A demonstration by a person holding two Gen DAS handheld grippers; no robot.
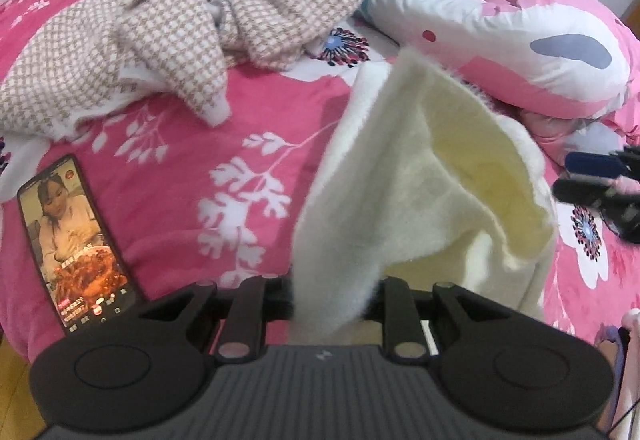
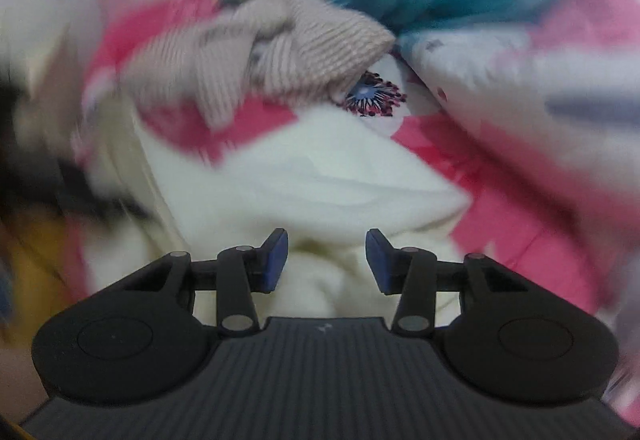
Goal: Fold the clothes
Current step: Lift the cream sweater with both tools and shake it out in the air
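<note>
Cream fleece garment [image 1: 432, 168] is the piece being folded, and it is only partly handled: it hangs in loose, uneven drapes over the pink floral bedspread [image 1: 180, 144], toward the bed's near edge and right of centre. Going from the left, a smartphone [image 1: 76, 240] with its screen lit lies at the near left edge of the bed, and behind it a beige checked knit garment [image 1: 160, 20] sits crumpled and unfolded toward the far left side. Next comes the left gripper [image 1: 332, 300], whose fingers are closed tight on a lower edge of the cream fleece, lifting it off the bedspread. Further right, a pink and white quilt [image 1: 520, 20] is bunched along the far right of the bed. The right gripper [image 2: 326, 260] hovers just above the cream fleece with its blue pads [image 2: 276, 260] spread apart and nothing between them; its view is blurred. By my reading the fold is at an early stage, with the knit garment not yet begun.
</note>
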